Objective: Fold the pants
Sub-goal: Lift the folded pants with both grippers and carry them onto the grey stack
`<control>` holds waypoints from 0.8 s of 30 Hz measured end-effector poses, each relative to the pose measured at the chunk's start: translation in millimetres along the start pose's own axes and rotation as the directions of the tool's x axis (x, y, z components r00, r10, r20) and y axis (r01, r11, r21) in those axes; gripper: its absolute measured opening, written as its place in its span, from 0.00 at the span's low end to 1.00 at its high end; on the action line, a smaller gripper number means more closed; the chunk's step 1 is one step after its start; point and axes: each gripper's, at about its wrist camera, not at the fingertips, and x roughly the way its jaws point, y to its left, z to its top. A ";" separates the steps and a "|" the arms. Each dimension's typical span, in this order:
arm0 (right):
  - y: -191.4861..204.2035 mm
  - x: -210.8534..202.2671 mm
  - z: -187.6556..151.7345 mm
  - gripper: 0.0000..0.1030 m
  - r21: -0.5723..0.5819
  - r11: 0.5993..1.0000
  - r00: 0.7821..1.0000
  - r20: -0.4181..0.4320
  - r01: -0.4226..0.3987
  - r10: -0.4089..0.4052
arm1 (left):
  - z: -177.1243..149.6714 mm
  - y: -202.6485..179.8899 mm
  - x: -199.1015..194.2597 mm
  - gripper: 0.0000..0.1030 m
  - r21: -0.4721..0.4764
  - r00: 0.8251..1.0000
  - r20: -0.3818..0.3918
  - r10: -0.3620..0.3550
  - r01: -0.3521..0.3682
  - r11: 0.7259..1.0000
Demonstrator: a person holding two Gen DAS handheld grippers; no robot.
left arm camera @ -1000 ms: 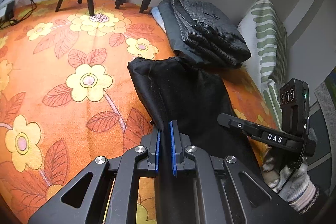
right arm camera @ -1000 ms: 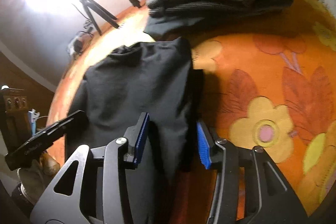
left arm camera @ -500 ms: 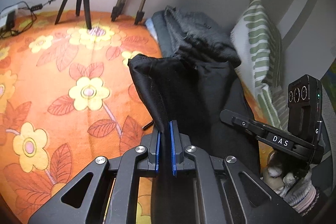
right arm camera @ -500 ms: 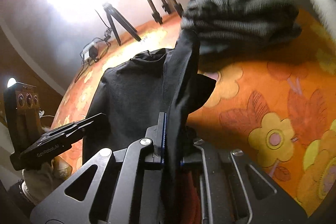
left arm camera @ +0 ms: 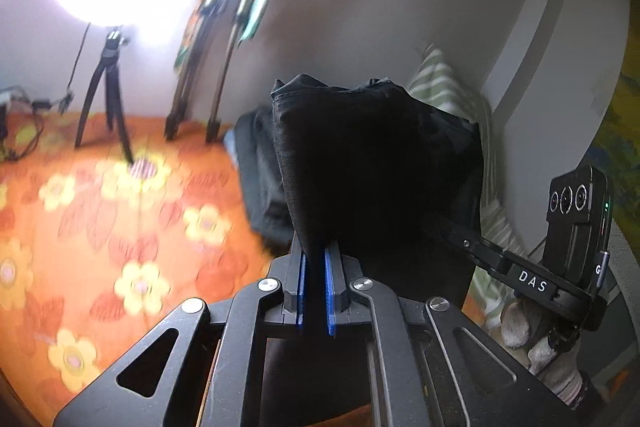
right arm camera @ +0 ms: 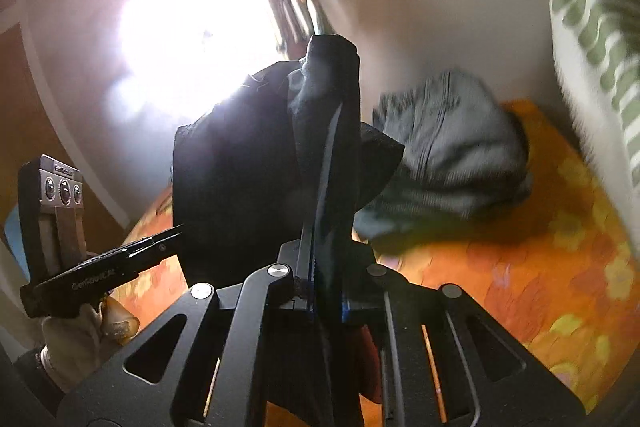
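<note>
In the left wrist view, a bright lamp glares in the upper left above a black tripod (left arm camera: 105, 95) that stands on the orange floral bedspread (left arm camera: 80, 227) filling the lower left. At the bottom centre the left gripper (left arm camera: 314, 267) has its blue pads pressed narrow on a fold of the black pants (left arm camera: 372, 179), which rise as a dark bunched mass through the middle of the frame, lifted clear of the spread. Behind them, just left of the cloth, lies a blurred grey folded garment (left arm camera: 256, 171). A green-striped pillow (left arm camera: 444, 87) leans against the wall right of centre. At the lower right the right gripper (left arm camera: 452, 233) reaches into the cloth, carried by a gloved hand (left arm camera: 540, 347).

In the right wrist view, the left gripper shows at the lower left, its tip hidden by the fabric. The pants hang in the centre against the glare, clamped between the right gripper's nearly closed pads at bottom centre. To the right the grey garment lies on the bedspread, and the pillow stands at the far right edge.
</note>
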 end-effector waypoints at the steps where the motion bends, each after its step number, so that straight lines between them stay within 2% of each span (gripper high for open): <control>1: -1.4 -3.8 7.6 0.09 -0.004 1.000 1.000 0.016 0.003 -0.003 | 7.3 -4.1 1.2 0.06 0.011 1.000 0.011 -0.004 0.004 1.000; 7: -15.8 -12.2 55.2 0.09 -0.024 0.999 0.995 0.094 0.028 -0.025 | 54.3 -30.4 20.4 0.06 0.083 0.997 0.071 -0.018 0.012 0.996; 13: -39.3 -0.4 106.8 0.09 -0.042 0.997 0.992 0.115 0.063 -0.058 | 91.6 -40.7 54.8 0.06 0.124 0.994 0.104 -0.019 0.006 0.992; 17: -57.9 23.6 132.6 0.09 -0.035 0.997 0.992 0.106 0.073 -0.069 | 109.1 -33.9 86.3 0.06 0.115 0.995 0.104 -0.004 -0.008 0.993; 24: -98.7 89.8 152.8 0.09 -0.006 0.995 0.995 0.032 0.097 -0.097 | 122.5 -16.7 140.5 0.06 0.085 0.997 0.074 0.033 -0.039 0.996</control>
